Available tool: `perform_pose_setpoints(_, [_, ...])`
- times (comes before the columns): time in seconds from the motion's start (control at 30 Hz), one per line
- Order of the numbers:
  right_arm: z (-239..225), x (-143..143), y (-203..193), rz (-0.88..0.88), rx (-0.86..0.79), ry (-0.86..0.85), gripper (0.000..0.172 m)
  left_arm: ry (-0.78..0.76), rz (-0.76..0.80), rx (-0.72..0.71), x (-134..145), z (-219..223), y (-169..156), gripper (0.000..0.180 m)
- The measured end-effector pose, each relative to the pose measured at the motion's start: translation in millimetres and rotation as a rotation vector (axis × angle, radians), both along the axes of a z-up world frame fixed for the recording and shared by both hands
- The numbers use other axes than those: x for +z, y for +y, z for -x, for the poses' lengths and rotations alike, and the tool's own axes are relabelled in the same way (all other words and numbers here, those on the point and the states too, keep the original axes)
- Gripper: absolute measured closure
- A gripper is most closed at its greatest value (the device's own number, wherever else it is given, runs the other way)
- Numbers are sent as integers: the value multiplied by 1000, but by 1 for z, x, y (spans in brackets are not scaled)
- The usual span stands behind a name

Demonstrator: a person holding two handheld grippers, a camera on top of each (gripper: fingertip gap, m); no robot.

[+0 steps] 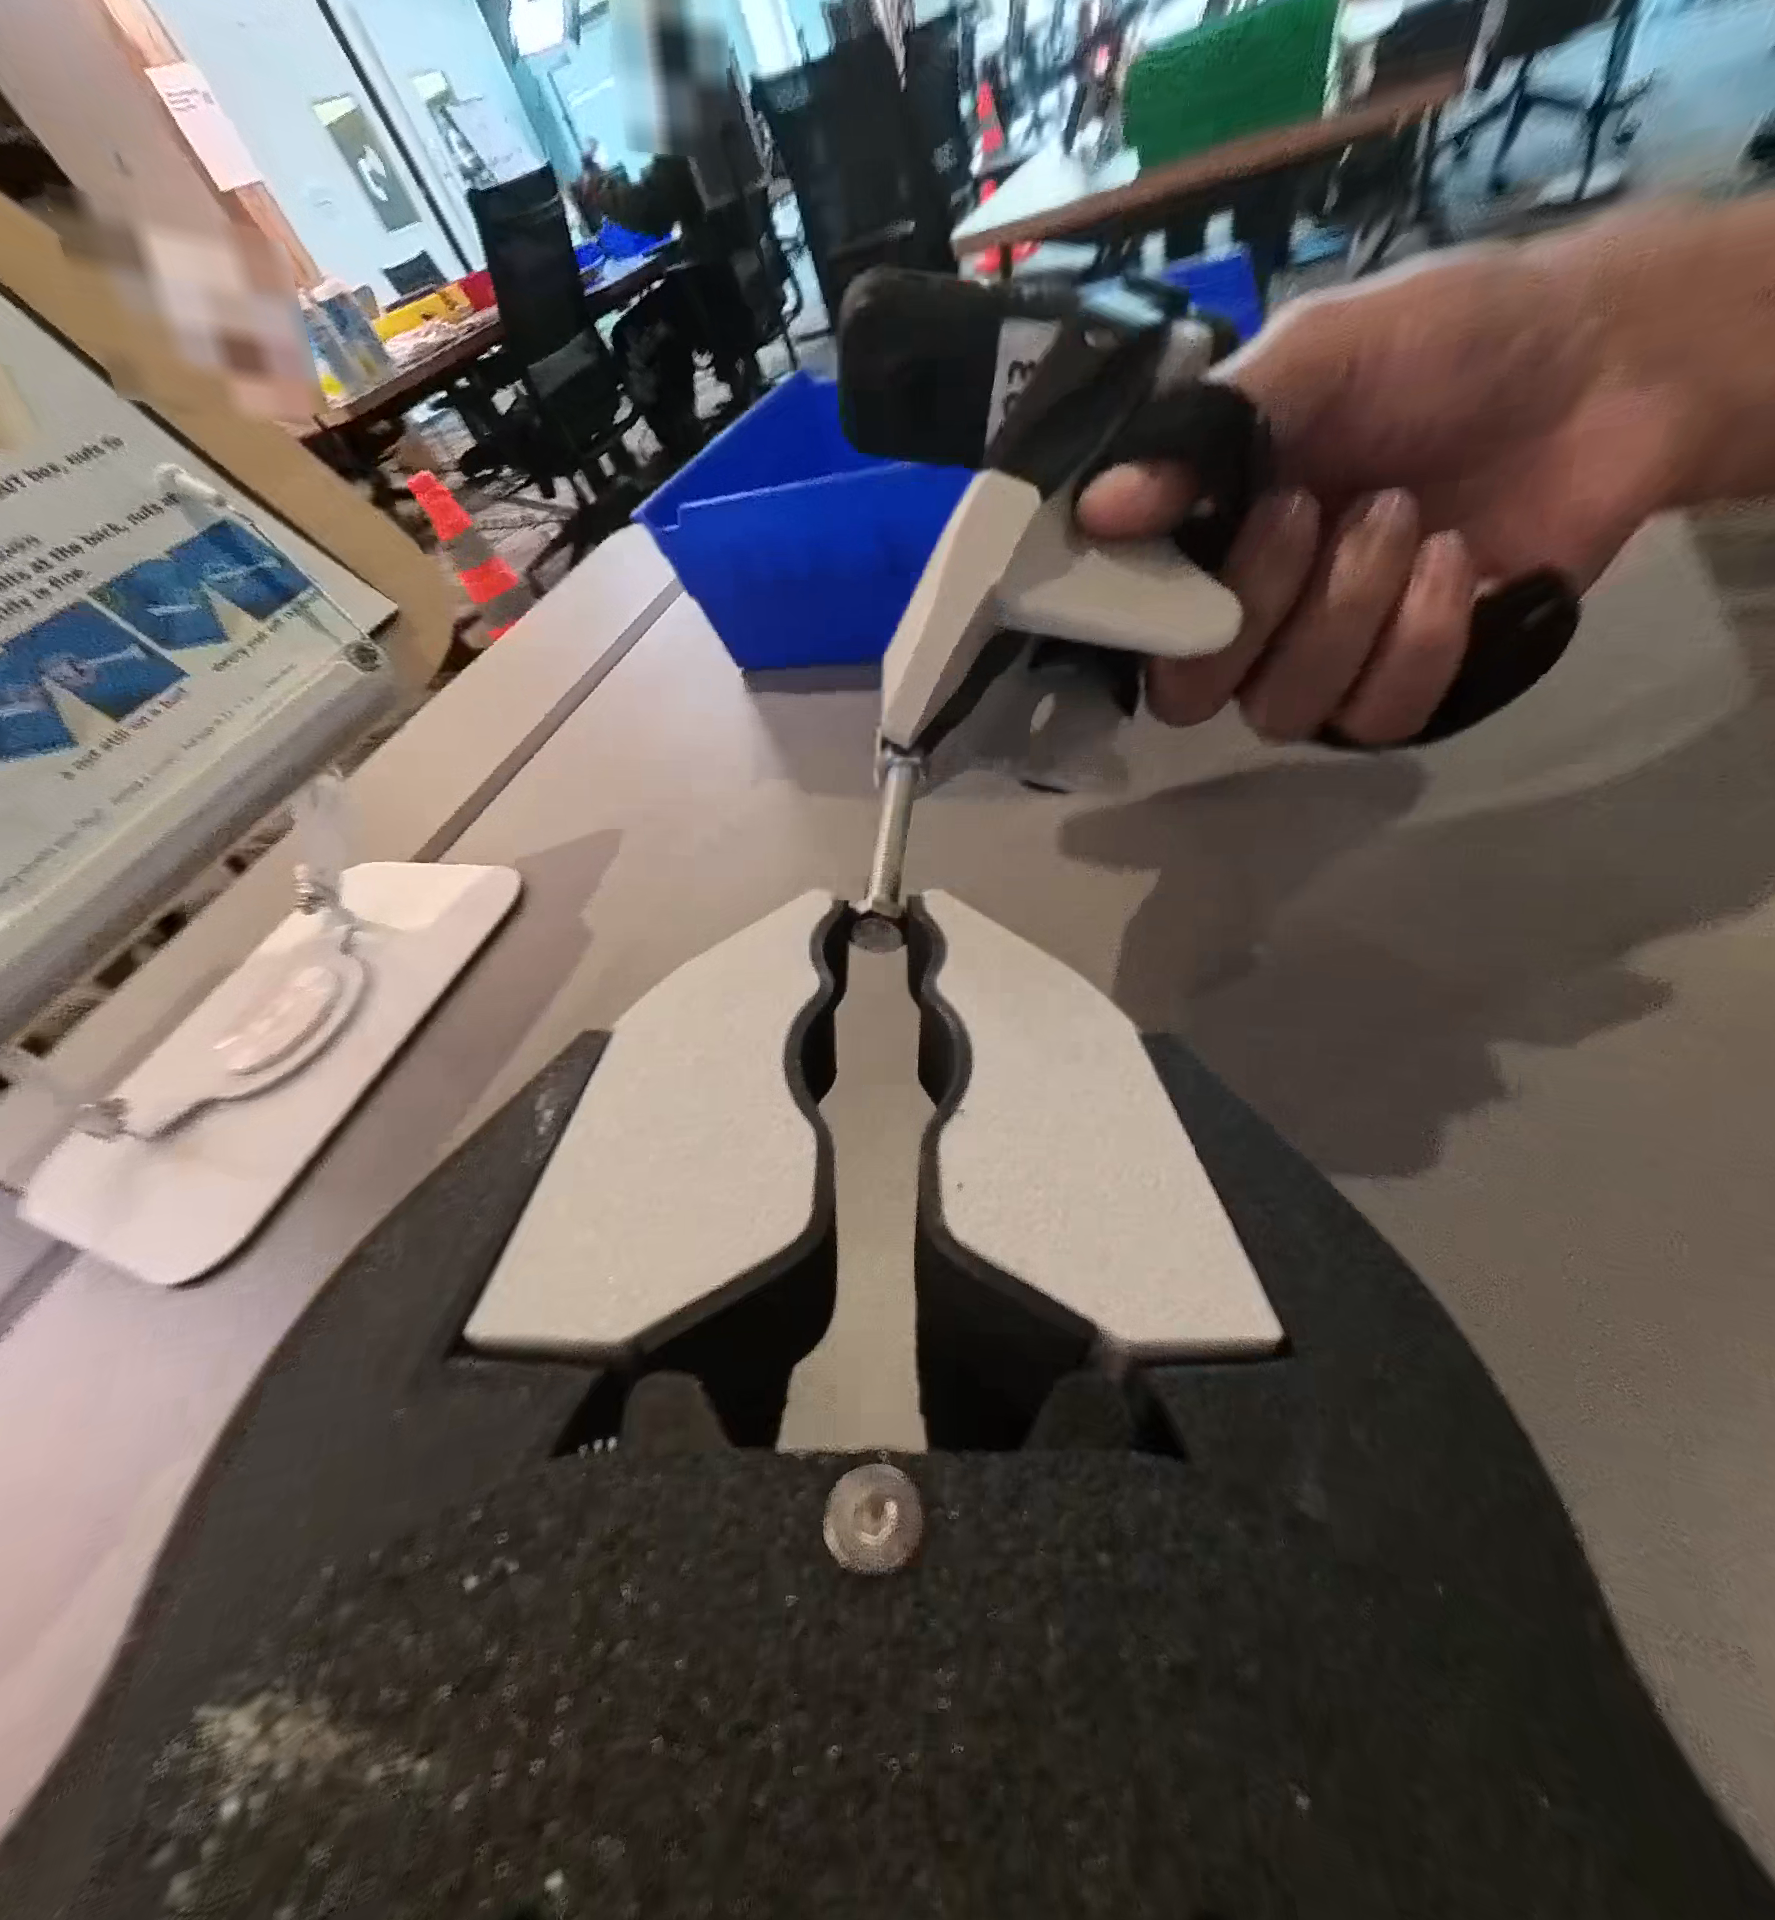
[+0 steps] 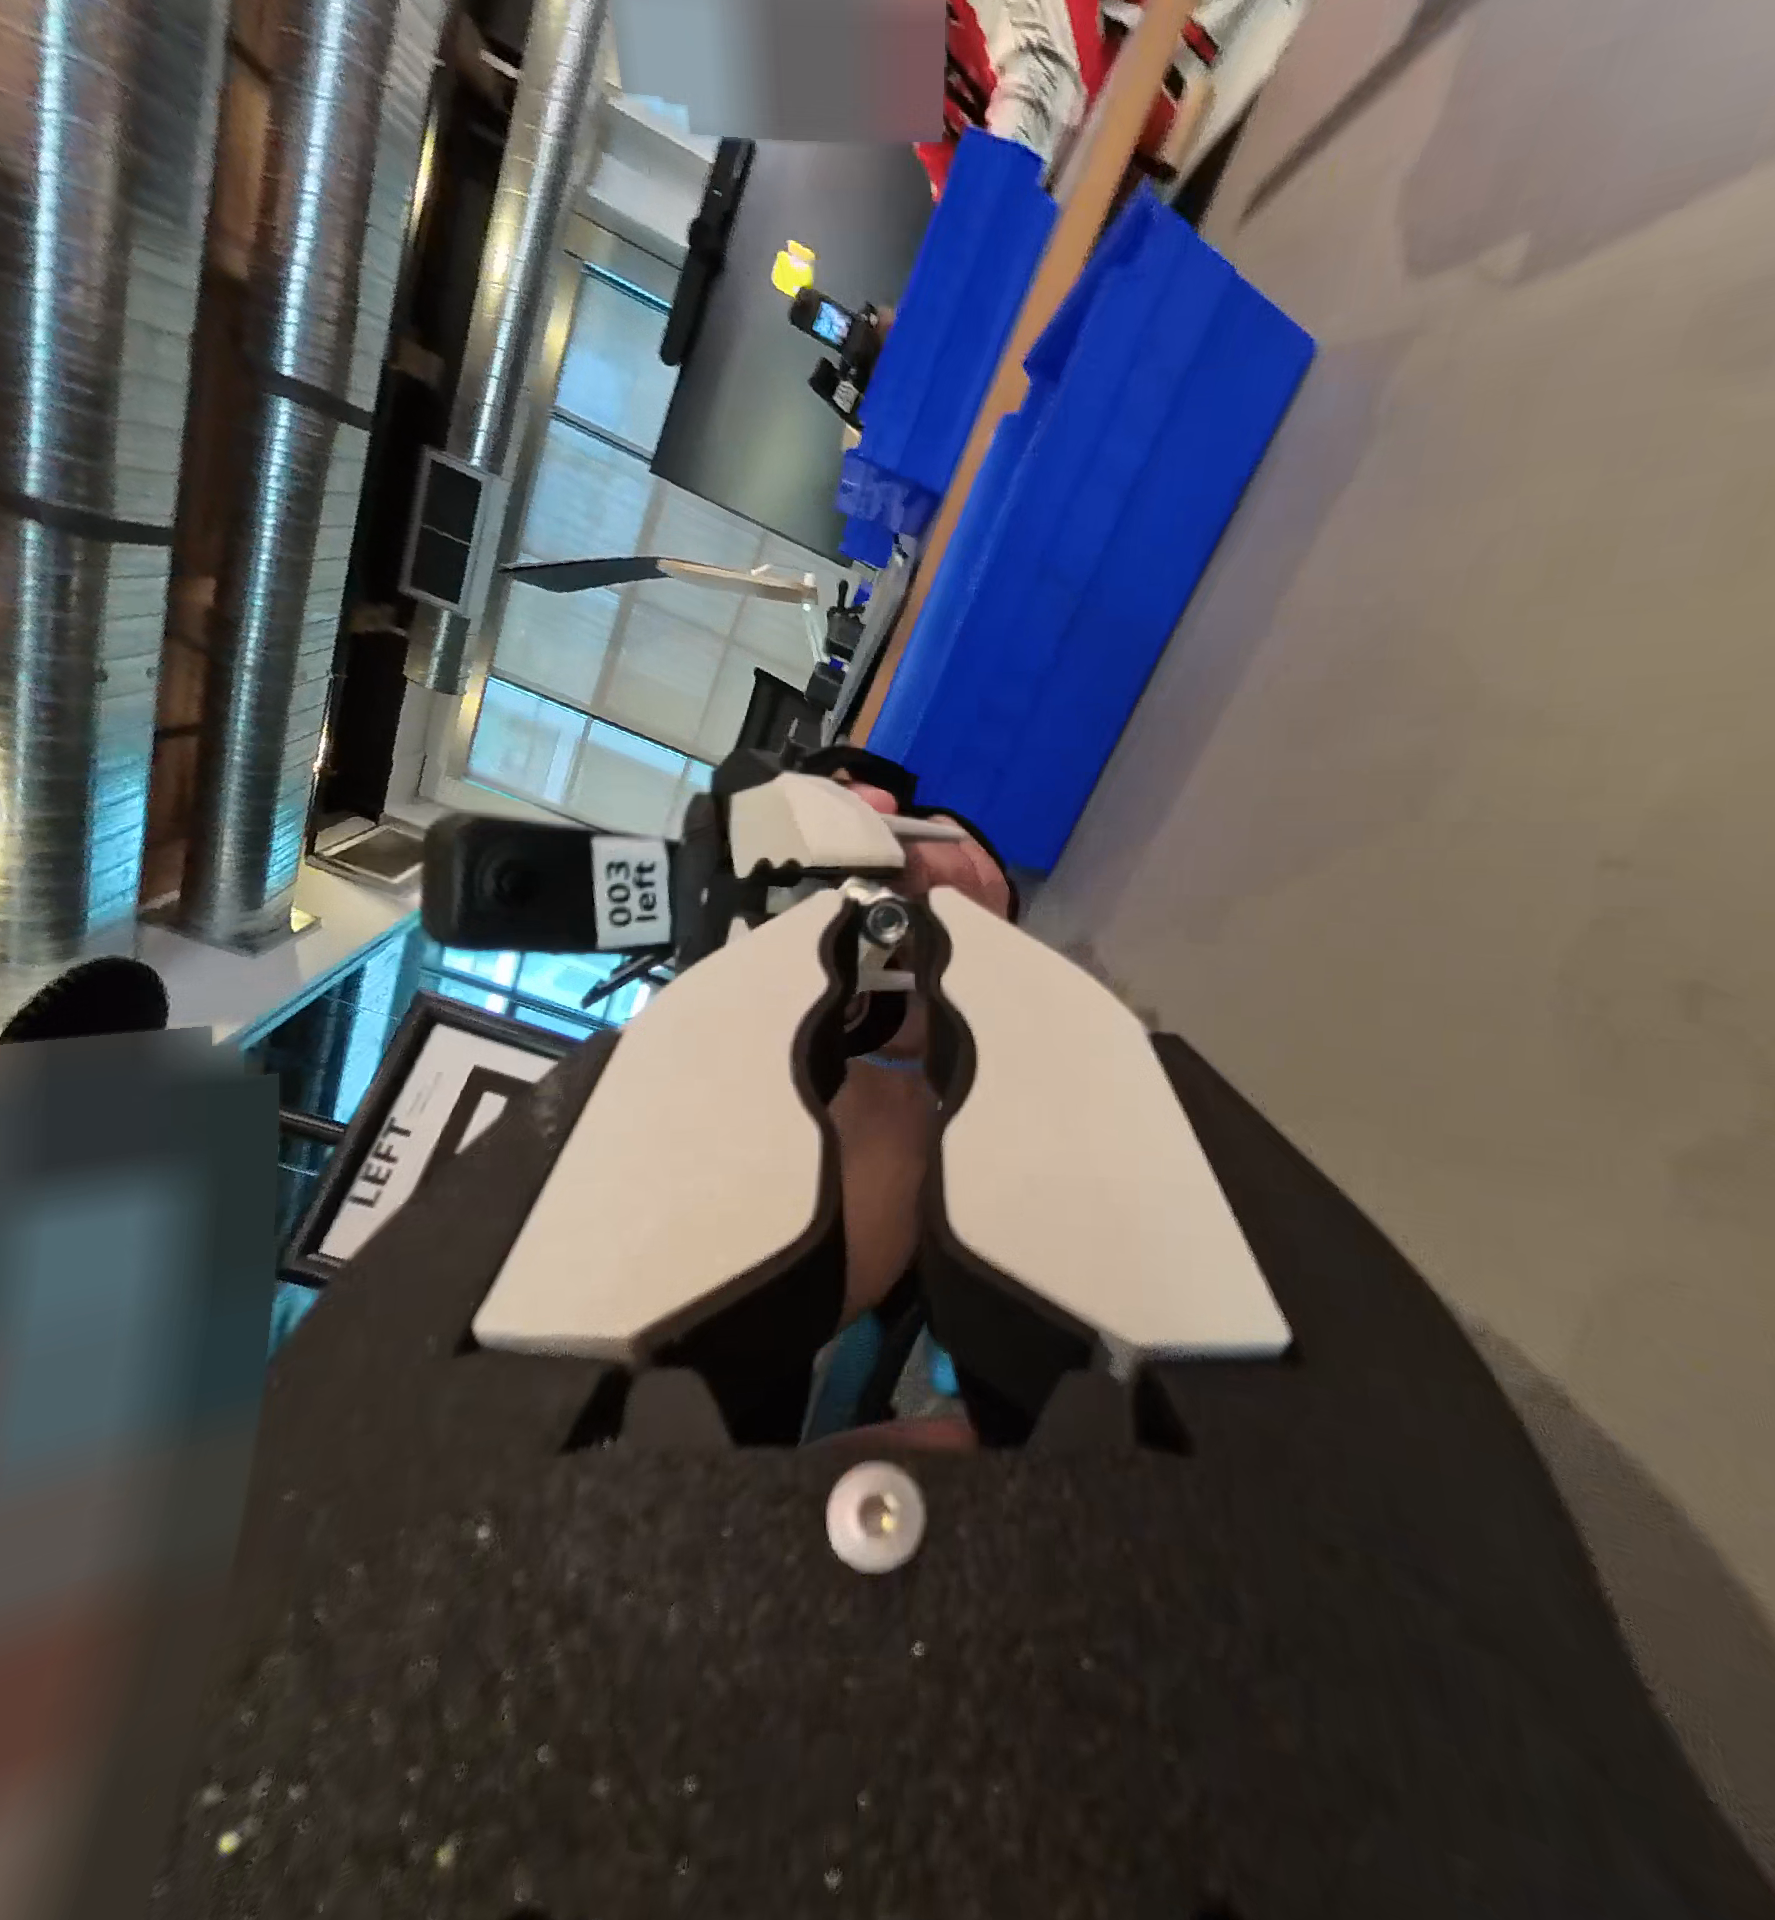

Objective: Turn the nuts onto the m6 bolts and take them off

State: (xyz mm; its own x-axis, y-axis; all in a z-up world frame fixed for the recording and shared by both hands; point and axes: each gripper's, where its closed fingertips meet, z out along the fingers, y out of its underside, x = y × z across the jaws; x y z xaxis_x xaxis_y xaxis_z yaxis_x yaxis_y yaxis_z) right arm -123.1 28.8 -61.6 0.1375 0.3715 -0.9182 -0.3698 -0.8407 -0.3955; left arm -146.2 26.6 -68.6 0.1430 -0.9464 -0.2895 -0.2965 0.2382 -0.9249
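In the left wrist view my left gripper [image 1: 878,916] is shut on the head of a silver bolt [image 1: 888,831], above the grey table [image 1: 1434,1195]. The bolt's shaft points away from the camera. At its far end my right gripper [image 1: 904,753], held by a hand [image 1: 1382,499], is shut on a silver nut [image 1: 902,769] that sits on the thread. In the right wrist view my right gripper [image 2: 888,916] pinches the nut [image 2: 885,921], seen end-on at its fingertips. The left gripper [image 2: 810,836] with its black camera lies just behind it.
A blue bin [image 1: 789,561] stands on the table behind the grippers; blue bins also show in the right wrist view [image 2: 1101,571]. At the left, an instruction sheet in a clear stand [image 1: 83,644] sits on a white base [image 1: 270,1049]. An orange cone [image 1: 467,561] stands beyond the table edge. My left and right fingertips are right by each other.
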Motion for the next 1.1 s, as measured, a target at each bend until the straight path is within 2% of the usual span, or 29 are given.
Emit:
perform_pose_setpoints(0.13, [-2,-9,0,135,28,33,162,56,-89,34,-7,-2,-1,170])
perform_pose_setpoints(0.3, [-1,-9,-5,208,78,65,162,104,-169,74,-12,-1,4,171])
perform_pose_setpoints(0.7, [5,-15,-11,241,142,79,161,123,-164,67,-18,-2,4,170])
perform_pose_setpoints(0.97, [10,-15,-14,192,159,64,151,91,-111,88,-16,3,13,170])
perform_pose_setpoints(1.1, [10,-12,-21,46,191,-3,147,26,1,84,-9,10,21,170])
